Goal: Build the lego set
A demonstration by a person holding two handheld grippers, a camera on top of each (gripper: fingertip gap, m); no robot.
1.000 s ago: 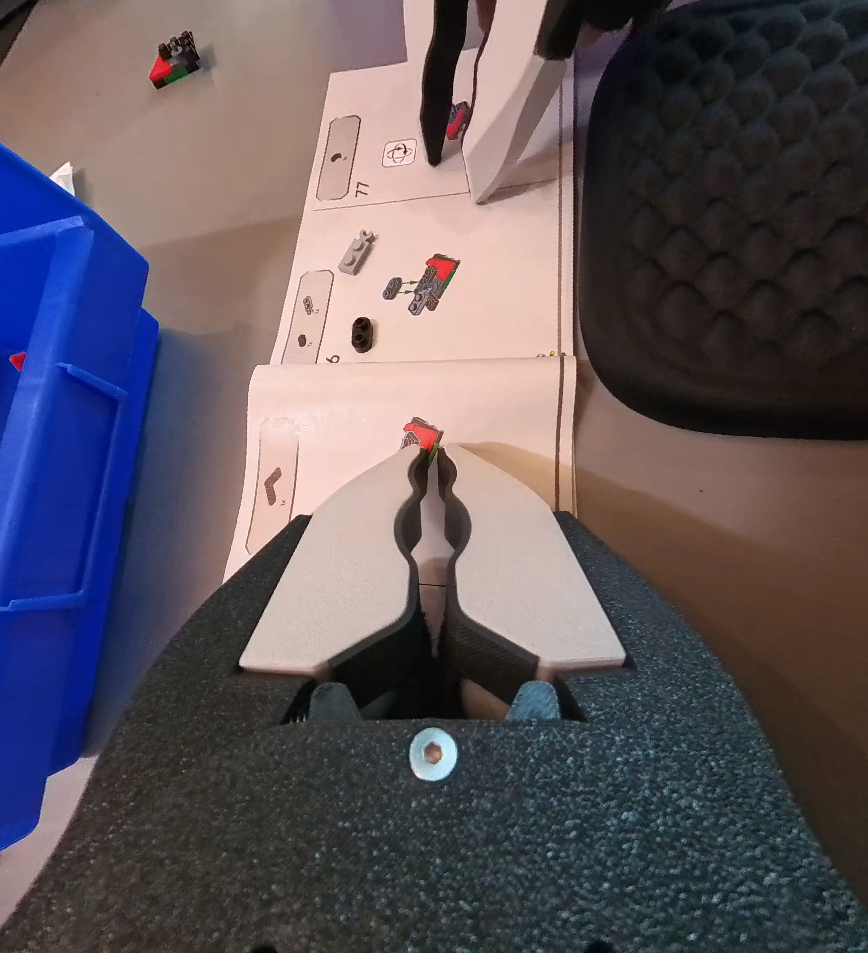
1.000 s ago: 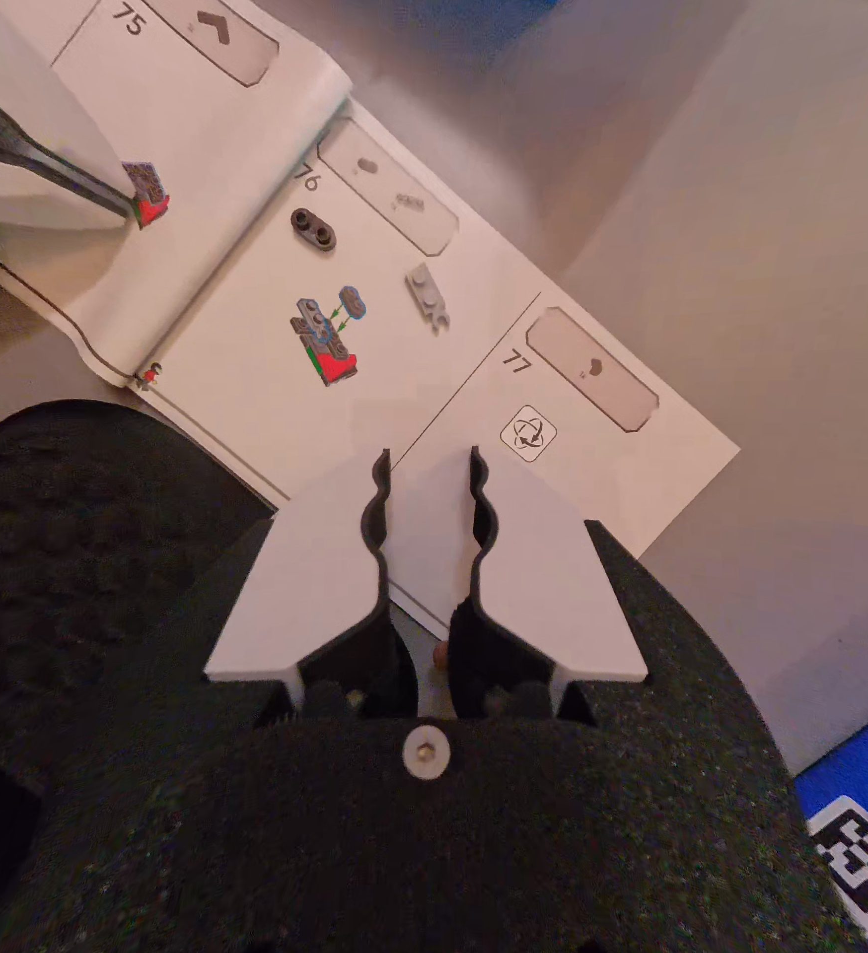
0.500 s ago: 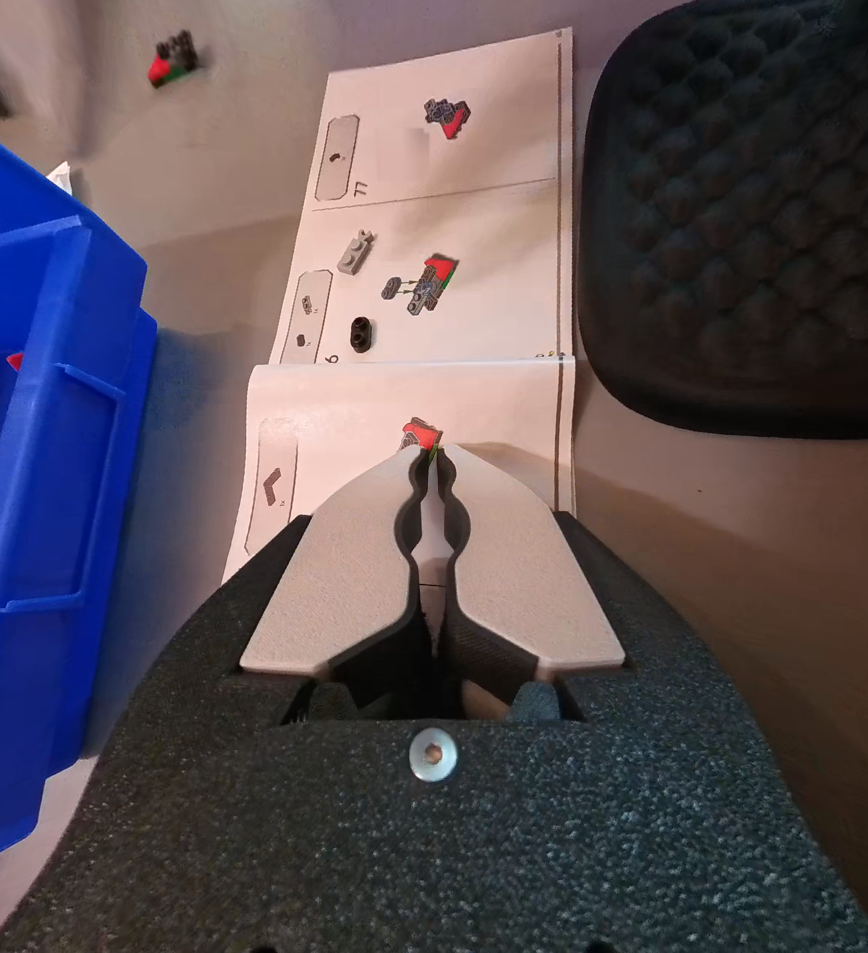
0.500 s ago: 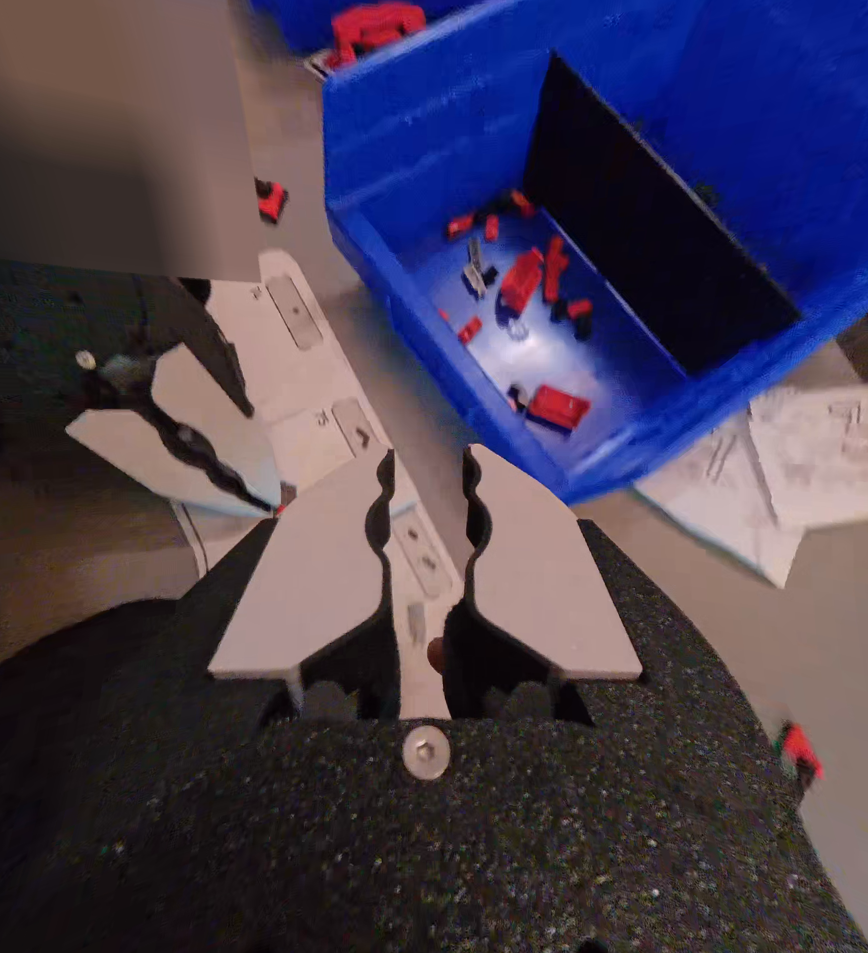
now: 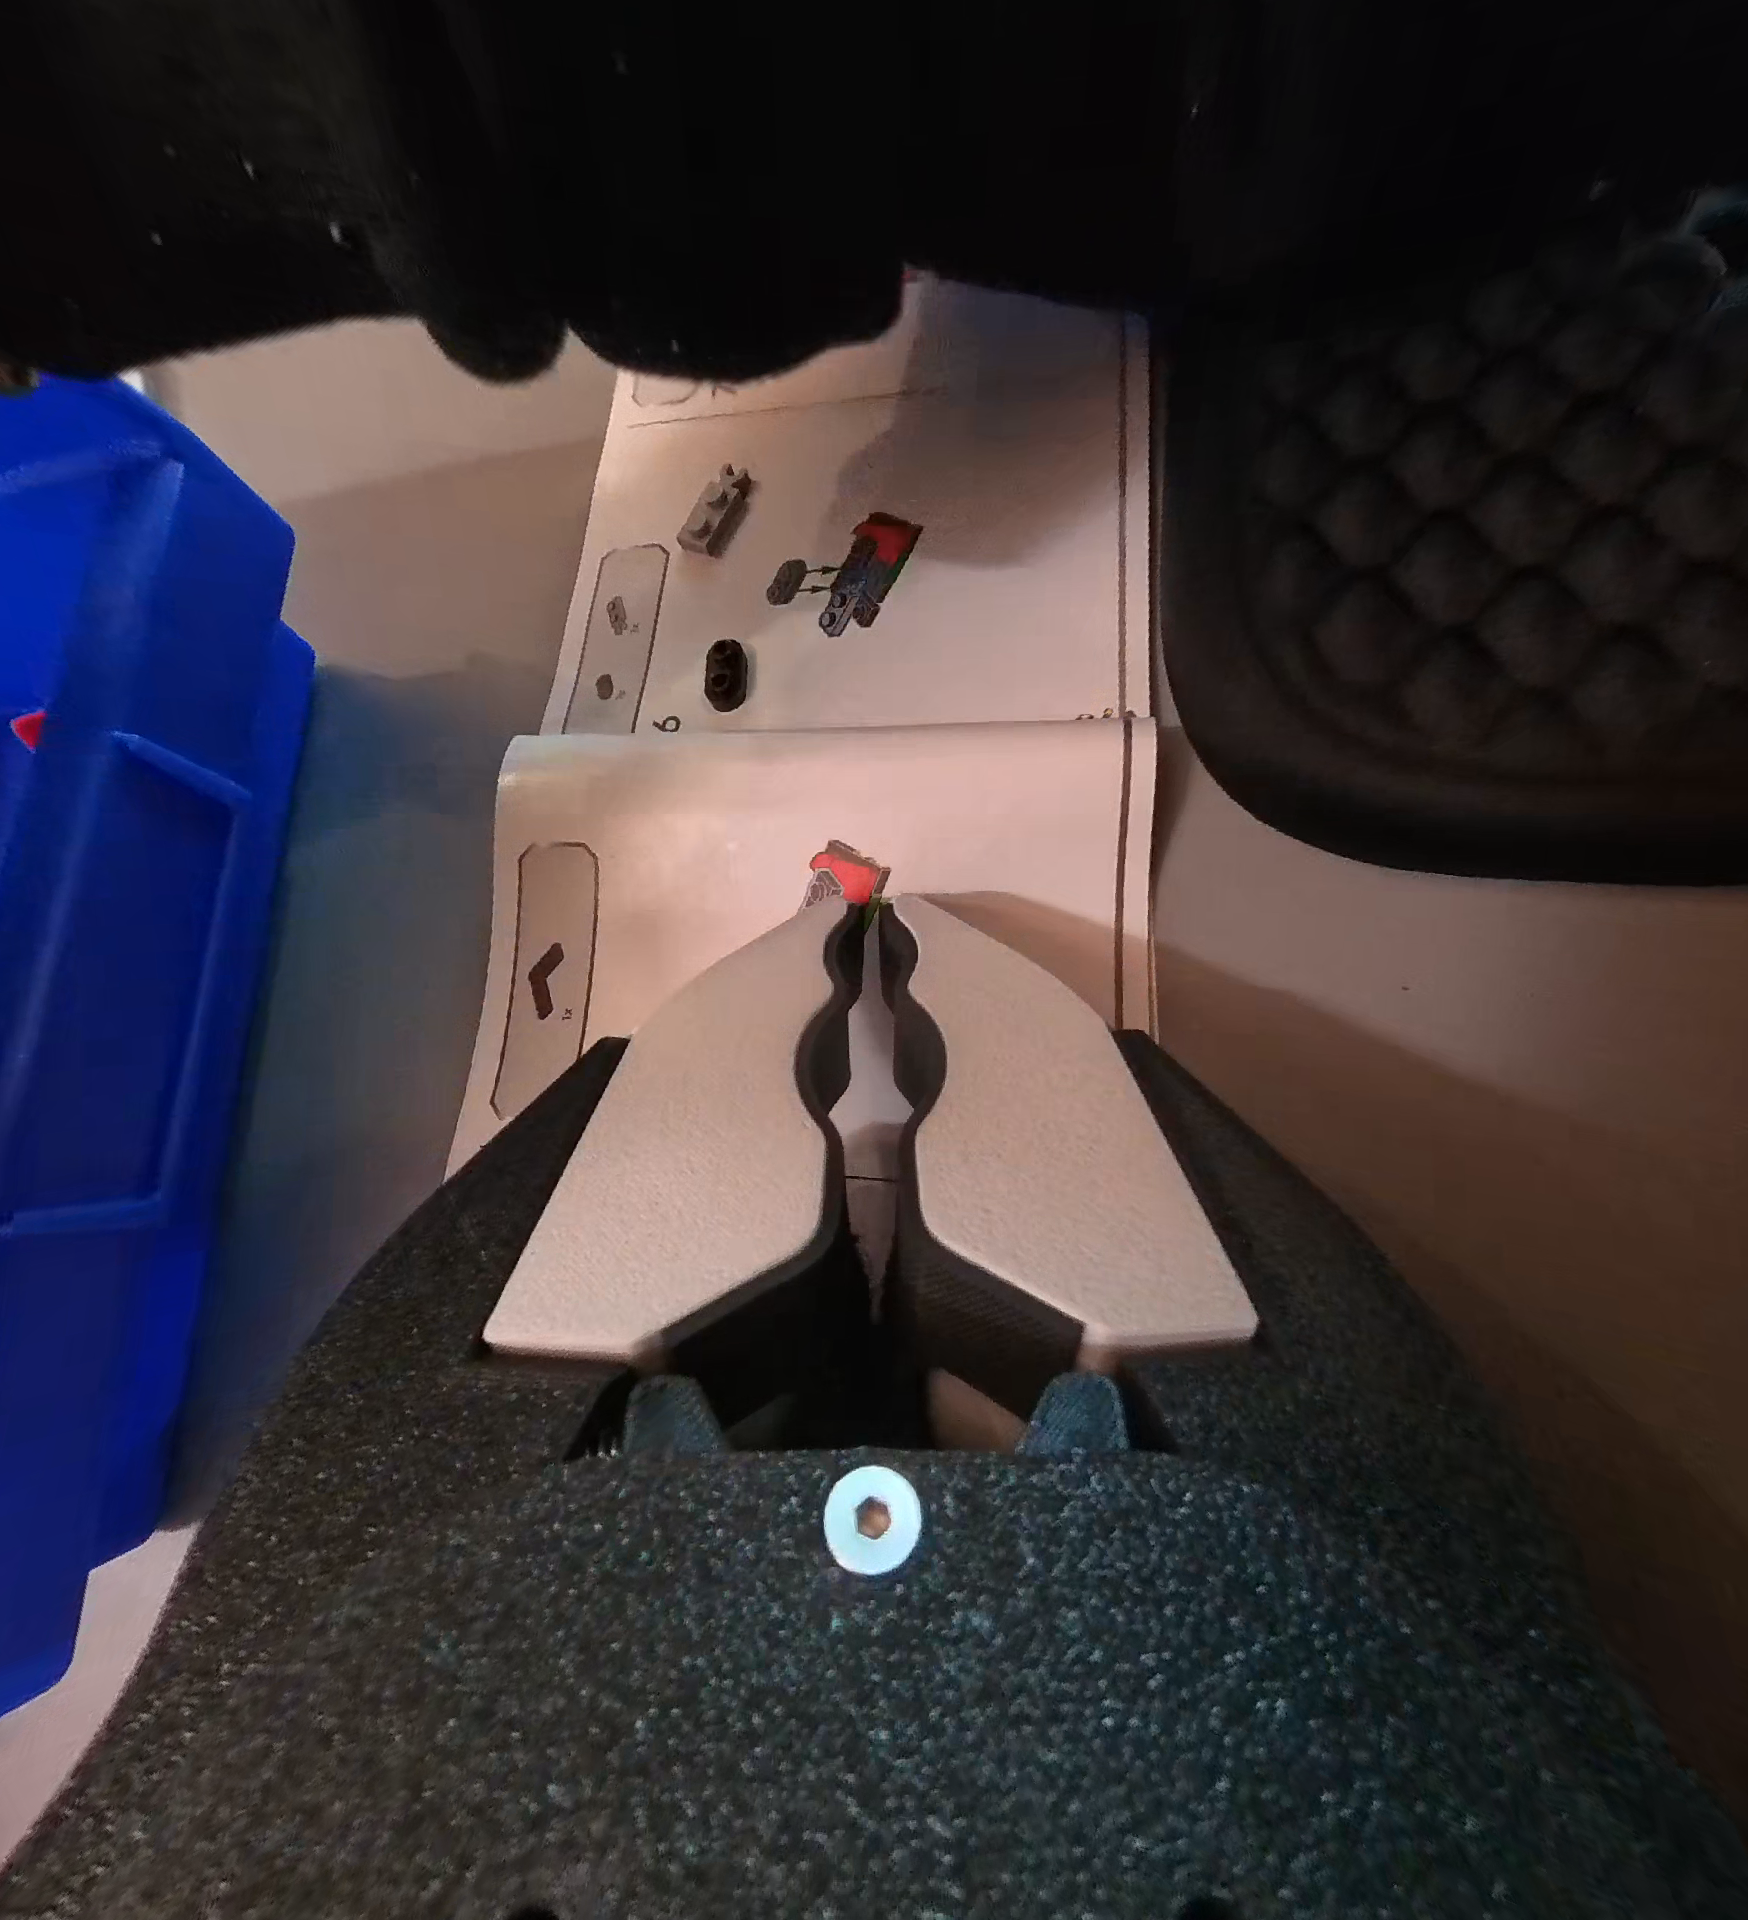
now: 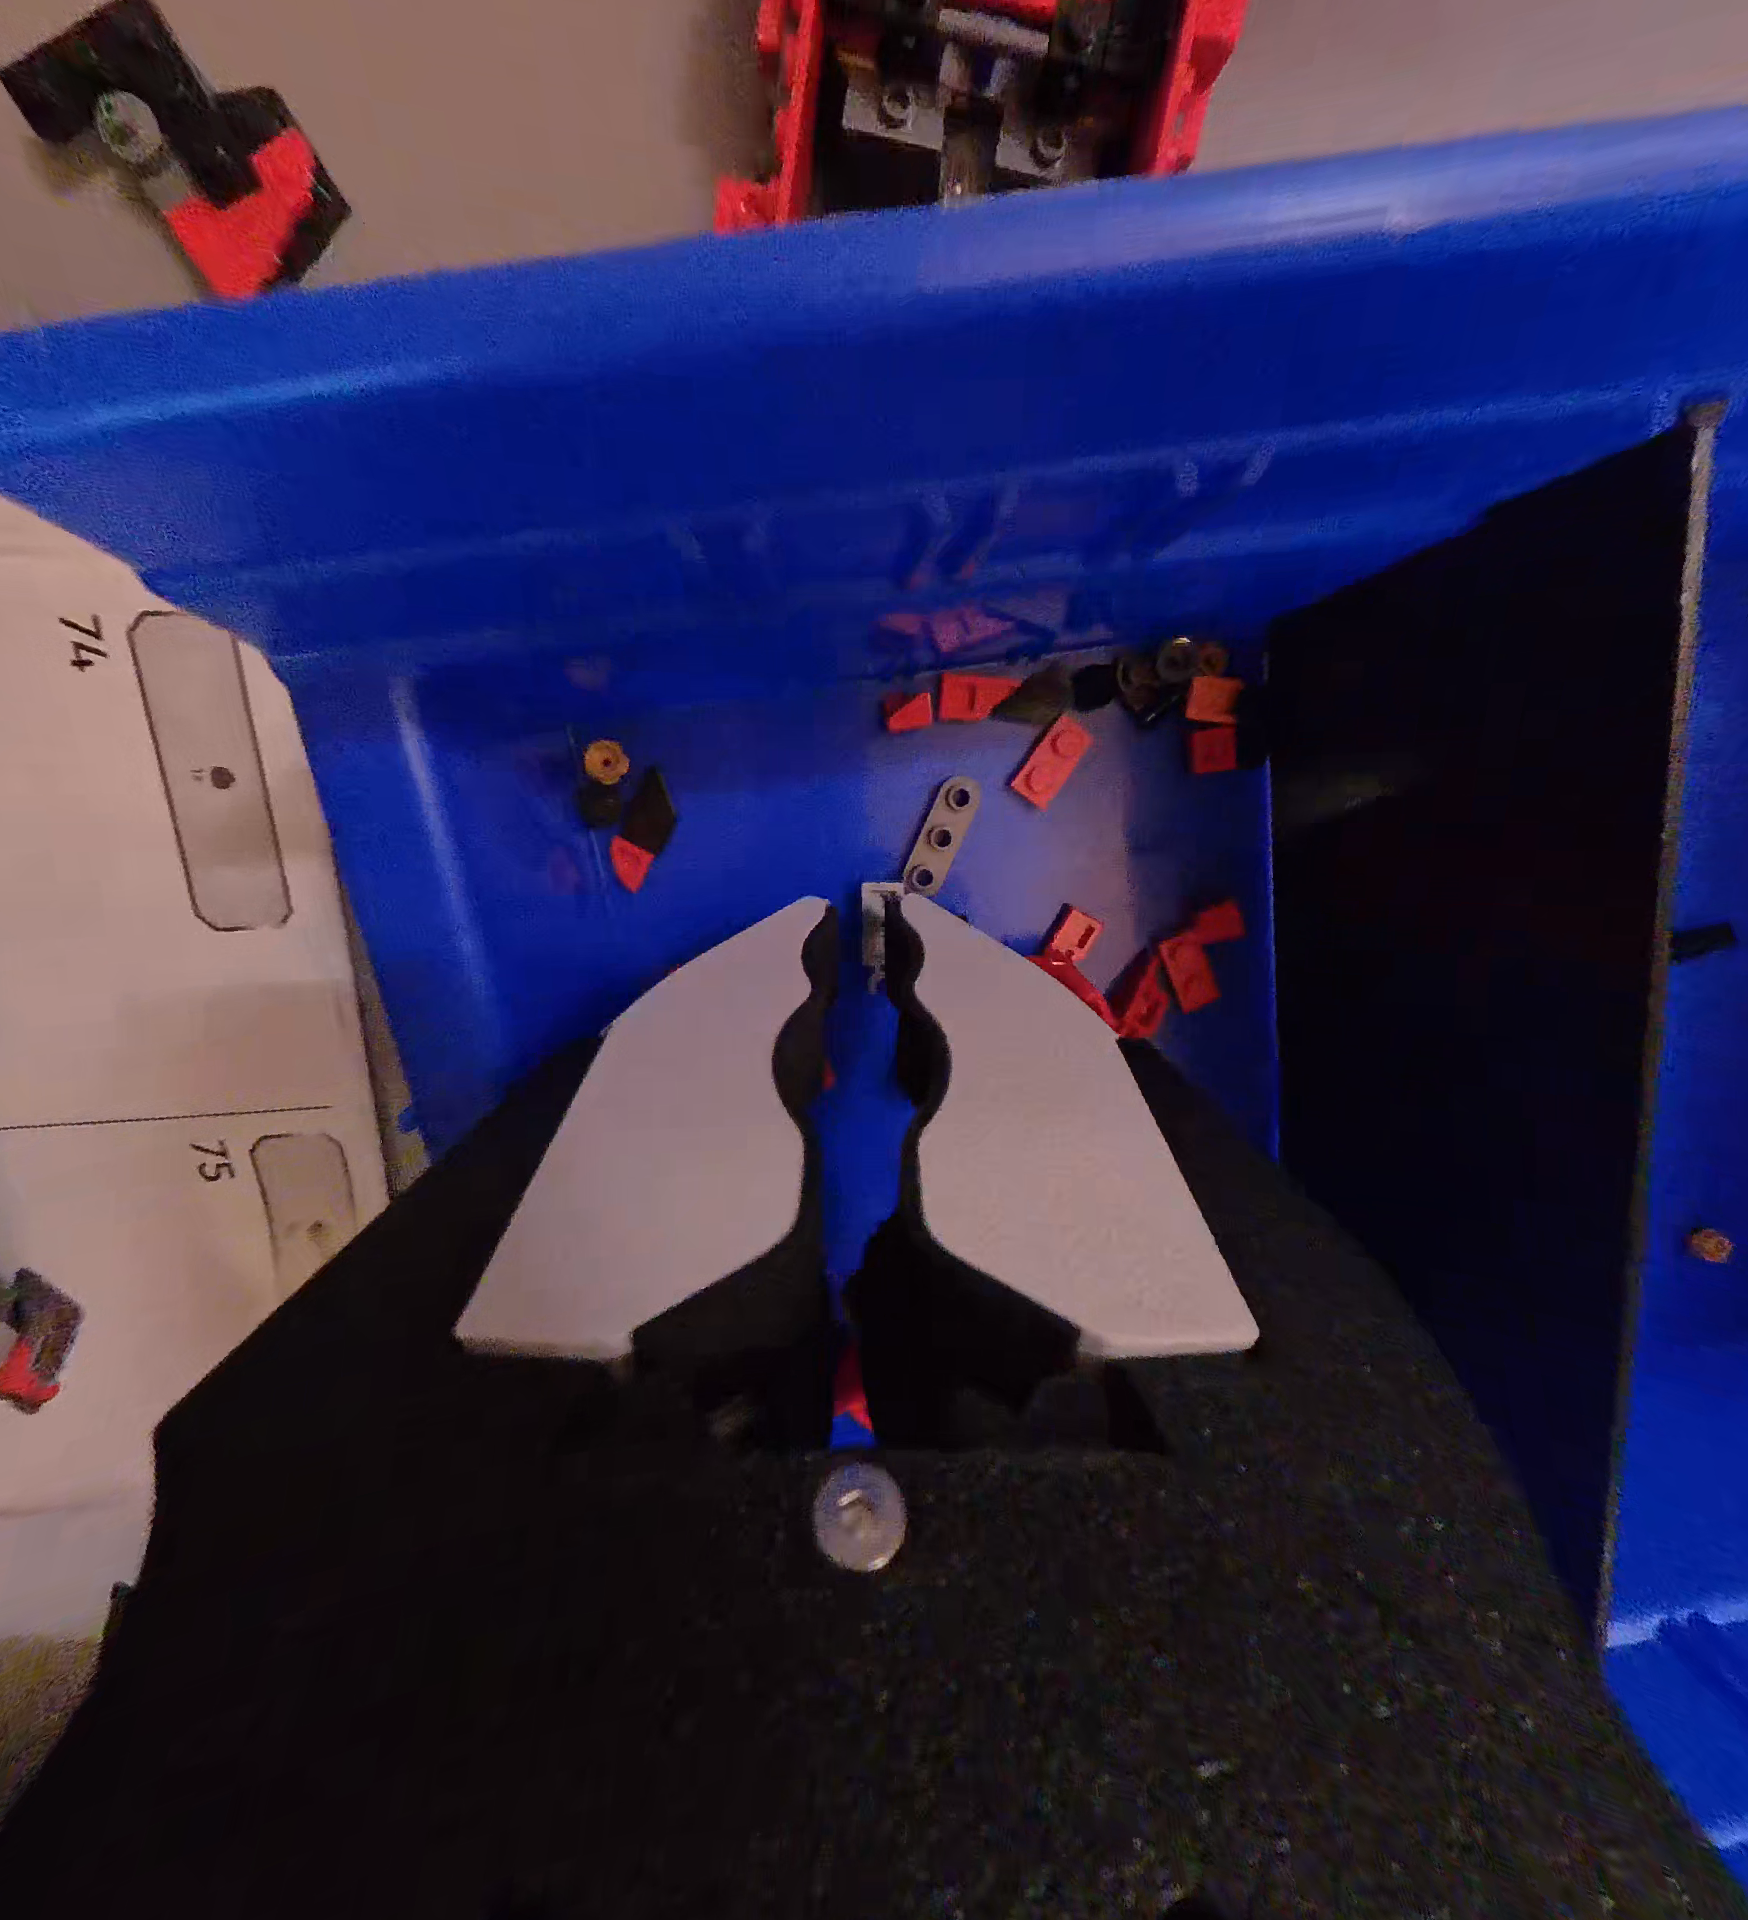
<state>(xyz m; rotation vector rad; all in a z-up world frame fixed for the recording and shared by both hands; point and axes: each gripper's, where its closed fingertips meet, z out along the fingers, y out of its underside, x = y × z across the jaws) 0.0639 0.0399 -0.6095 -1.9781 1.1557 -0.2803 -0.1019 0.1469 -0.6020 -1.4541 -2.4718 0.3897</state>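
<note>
My left gripper (image 5: 862, 906) is shut on a small red and grey lego assembly (image 5: 849, 873) and holds it over the open instruction booklet (image 5: 1005, 810). It also shows at the left edge of the right wrist view, with the assembly (image 6: 28, 1351). My right gripper (image 6: 865, 909) is down inside a blue bin (image 6: 849, 343), its jaws closed in on a small light grey piece (image 6: 882, 920) at the tips. Loose red, black and grey pieces lie on the bin floor, among them a grey three-hole plate (image 6: 943, 836).
A small grey piece (image 5: 714, 509) and a black two-hole piece (image 5: 728, 673) lie on the booklet. A black textured mat (image 5: 1524, 520) lies to the right. A black divider (image 6: 1472, 935) splits the bin. Beyond it stand a red car build (image 6: 984, 104) and a black-red subassembly (image 6: 195, 166). The left gripper's tips are roughly 20 centimetres from the right gripper's. The right gripper is farther from the small grey piece (image 5: 714, 509), some 20 centimetres, than the left, some 10 centimetres.
My right gripper swung from the booklet over to the blue bin, went down into it and narrowed its jaws on the grey piece. My left gripper stayed put with its assembly.
</note>
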